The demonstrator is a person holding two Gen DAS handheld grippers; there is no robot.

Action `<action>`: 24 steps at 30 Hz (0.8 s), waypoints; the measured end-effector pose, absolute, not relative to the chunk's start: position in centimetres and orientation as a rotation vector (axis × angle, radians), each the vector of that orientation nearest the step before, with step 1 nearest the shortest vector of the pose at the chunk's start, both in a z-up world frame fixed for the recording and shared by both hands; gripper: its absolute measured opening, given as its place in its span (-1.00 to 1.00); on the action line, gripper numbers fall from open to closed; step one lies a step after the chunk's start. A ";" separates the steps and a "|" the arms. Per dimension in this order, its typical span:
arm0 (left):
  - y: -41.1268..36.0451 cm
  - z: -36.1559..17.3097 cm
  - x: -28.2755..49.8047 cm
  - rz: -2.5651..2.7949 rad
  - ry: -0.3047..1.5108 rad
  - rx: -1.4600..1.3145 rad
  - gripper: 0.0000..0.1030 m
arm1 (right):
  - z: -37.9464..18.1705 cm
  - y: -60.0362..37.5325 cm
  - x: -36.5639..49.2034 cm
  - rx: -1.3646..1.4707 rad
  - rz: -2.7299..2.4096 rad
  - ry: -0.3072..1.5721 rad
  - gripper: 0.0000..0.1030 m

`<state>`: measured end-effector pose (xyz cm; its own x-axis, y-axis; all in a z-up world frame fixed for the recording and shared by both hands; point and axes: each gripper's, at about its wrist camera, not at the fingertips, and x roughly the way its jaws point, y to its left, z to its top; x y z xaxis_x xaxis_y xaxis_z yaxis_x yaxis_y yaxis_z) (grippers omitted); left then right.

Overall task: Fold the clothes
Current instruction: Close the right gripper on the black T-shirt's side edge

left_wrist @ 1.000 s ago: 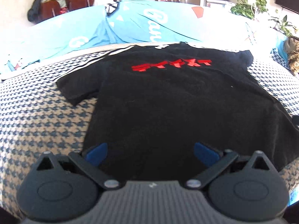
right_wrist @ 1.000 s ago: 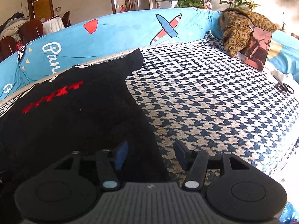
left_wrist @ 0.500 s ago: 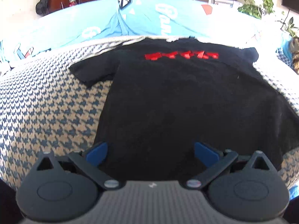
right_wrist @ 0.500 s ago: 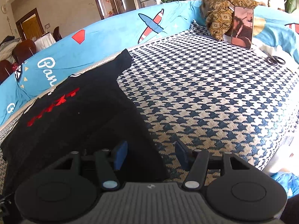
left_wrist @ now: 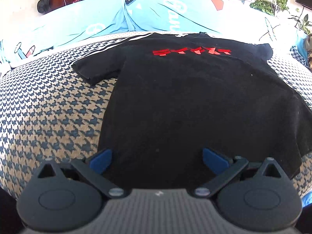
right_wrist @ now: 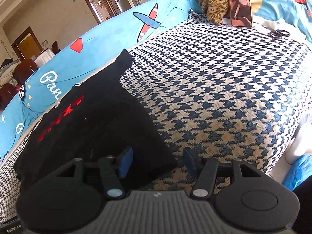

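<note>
Black T-shirt point(left_wrist: 195, 101) lay flat on houndstooth bed cover point(left_wrist: 48, 107), red print toward 12 o'clock. Left gripper point(left_wrist: 157, 159) hung wide apart over hem, holding nothing. Right gripper point(right_wrist: 158, 160) also spread, empty, straddling shirt's side edge; phone point(right_wrist: 240, 6) at 1 o'clock.

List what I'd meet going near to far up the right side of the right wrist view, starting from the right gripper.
right gripper → houndstooth cover → scissors → phone propped upright → brown patterned cloth behind it.
</note>
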<state>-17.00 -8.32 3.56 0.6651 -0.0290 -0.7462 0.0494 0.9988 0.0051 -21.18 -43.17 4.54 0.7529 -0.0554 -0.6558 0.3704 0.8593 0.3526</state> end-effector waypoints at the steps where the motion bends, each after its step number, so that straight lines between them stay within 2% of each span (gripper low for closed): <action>1: -8.3 3.6 -17.0 -0.043 0.842 0.025 1.00 | 4.5 -43.1 -21.1 0.495 -0.239 0.682 0.09; 2: -8.4 3.6 -17.0 -0.042 0.841 0.026 1.00 | 4.4 -43.0 -21.0 0.493 -0.239 0.679 0.07; 5: -8.4 3.6 -17.0 -0.042 0.841 0.027 1.00 | 4.2 -42.6 -20.7 0.461 -0.240 0.674 -0.15; 7: -8.4 3.6 -17.0 -0.042 0.840 0.027 1.00 | 4.1 -42.4 -20.6 0.441 -0.238 0.671 -0.51; 10: -8.4 3.6 -17.0 -0.043 0.839 0.028 1.00 | 4.1 -42.1 -20.5 0.421 -0.223 0.664 -0.75; 13: -8.4 3.6 -17.0 -0.045 0.836 0.030 1.00 | 4.6 -41.7 -20.8 0.394 -0.236 0.625 -0.80; 18: -8.4 3.6 -17.2 -0.053 0.831 0.040 1.00 | 7.6 -41.2 -22.9 0.271 -0.333 0.454 -0.81; 24: -7.9 3.5 -17.3 -0.042 0.831 0.035 1.00 | 6.8 -41.2 -22.2 0.221 -0.428 0.541 -0.81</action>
<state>-17.34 -7.88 3.54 0.6733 -0.0234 -0.7390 0.0507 0.9986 0.0146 -22.17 -41.19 6.75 0.7723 -0.3349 -0.5398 0.4490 0.8889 0.0910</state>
